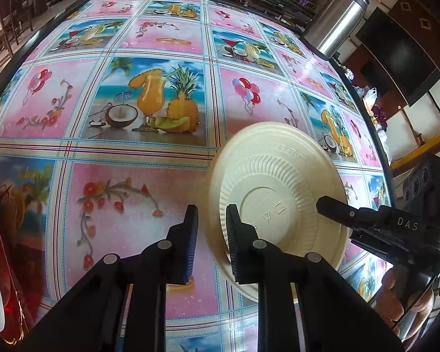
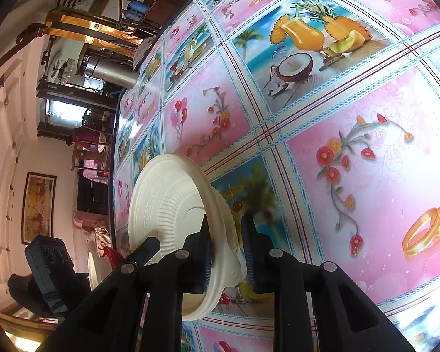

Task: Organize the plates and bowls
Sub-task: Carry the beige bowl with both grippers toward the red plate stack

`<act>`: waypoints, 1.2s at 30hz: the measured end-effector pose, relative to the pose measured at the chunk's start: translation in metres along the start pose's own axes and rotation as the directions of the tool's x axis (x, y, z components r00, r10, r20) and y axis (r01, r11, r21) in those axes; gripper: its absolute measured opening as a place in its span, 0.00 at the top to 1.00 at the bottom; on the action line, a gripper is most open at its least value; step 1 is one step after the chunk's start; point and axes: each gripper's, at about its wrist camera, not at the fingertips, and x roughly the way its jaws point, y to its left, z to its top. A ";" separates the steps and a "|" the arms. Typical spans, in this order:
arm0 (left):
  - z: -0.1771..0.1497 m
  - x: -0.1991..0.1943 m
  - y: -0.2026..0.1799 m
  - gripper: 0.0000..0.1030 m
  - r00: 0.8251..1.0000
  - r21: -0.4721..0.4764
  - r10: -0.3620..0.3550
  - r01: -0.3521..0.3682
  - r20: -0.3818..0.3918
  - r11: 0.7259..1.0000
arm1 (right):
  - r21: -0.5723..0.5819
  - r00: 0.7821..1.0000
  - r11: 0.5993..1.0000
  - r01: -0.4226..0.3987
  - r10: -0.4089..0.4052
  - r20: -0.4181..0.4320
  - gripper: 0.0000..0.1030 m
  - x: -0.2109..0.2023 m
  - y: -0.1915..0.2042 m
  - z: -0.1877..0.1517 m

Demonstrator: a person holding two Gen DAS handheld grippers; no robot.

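A cream disposable plate (image 1: 274, 193) is held on edge above the patterned table, underside toward the left wrist camera. My left gripper (image 1: 212, 220) is open, its two fingers either side of the plate's near rim with a gap. My right gripper (image 2: 224, 243) straddles the plate's rim (image 2: 220, 267) in the right wrist view, pads close on both sides; a grip is not certain. The right gripper's finger (image 1: 337, 208) reaches the plate from the right in the left wrist view. A second cream dish (image 2: 95, 267) shows at lower left in the right wrist view.
The table (image 1: 132, 44) has a glossy pink and blue pictured cloth. A steel flask (image 1: 337, 17) stands at its far right edge. A red patterned object (image 1: 3, 264) lies at the left edge. Chairs and furniture surround the table.
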 end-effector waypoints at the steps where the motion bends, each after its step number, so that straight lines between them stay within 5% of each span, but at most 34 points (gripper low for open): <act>1: -0.001 -0.001 0.001 0.84 1.000 0.000 0.001 -0.001 0.002 1.000 | -0.002 1.000 1.000 0.003 -0.003 0.000 0.79 0.000 0.001 -0.001; 22: -0.031 -0.026 0.009 0.84 0.987 0.033 0.114 -0.118 0.112 0.992 | -0.052 1.000 0.998 0.023 -0.024 -0.012 0.82 0.013 0.020 -0.018; 36: -0.040 -0.056 0.012 0.84 0.974 0.040 0.125 -0.135 0.190 0.990 | -0.106 0.999 0.994 0.031 -0.029 0.022 0.86 0.006 0.041 -0.035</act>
